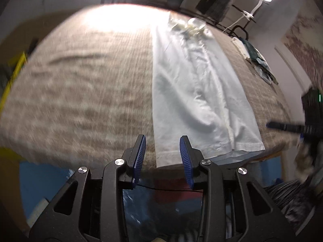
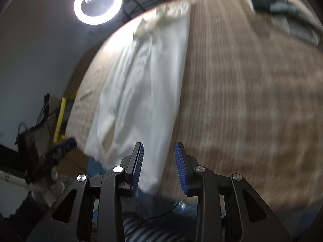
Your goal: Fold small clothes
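Note:
A long white garment [image 1: 193,92] lies flat on the brown woven table cover [image 1: 80,80], running from the far edge to the near edge. My left gripper [image 1: 163,139] hovers over its near left hem corner, jaws open, pads not pressing the cloth. The right gripper [image 1: 282,127] shows blurred at the right edge. In the right wrist view the same garment [image 2: 141,84] runs up the table cover [image 2: 242,100]. My right gripper [image 2: 159,147] stands open above its near right corner, nothing gripped. The left gripper [image 2: 64,145] appears blurred at the left.
A pile of dark and light clothes [image 1: 256,58] lies at the table's far right side, also visible as a clothes pile [image 2: 282,6]. A ring light [image 2: 98,2] shines beyond the far edge. The near table edge drops to blue material [image 1: 40,177].

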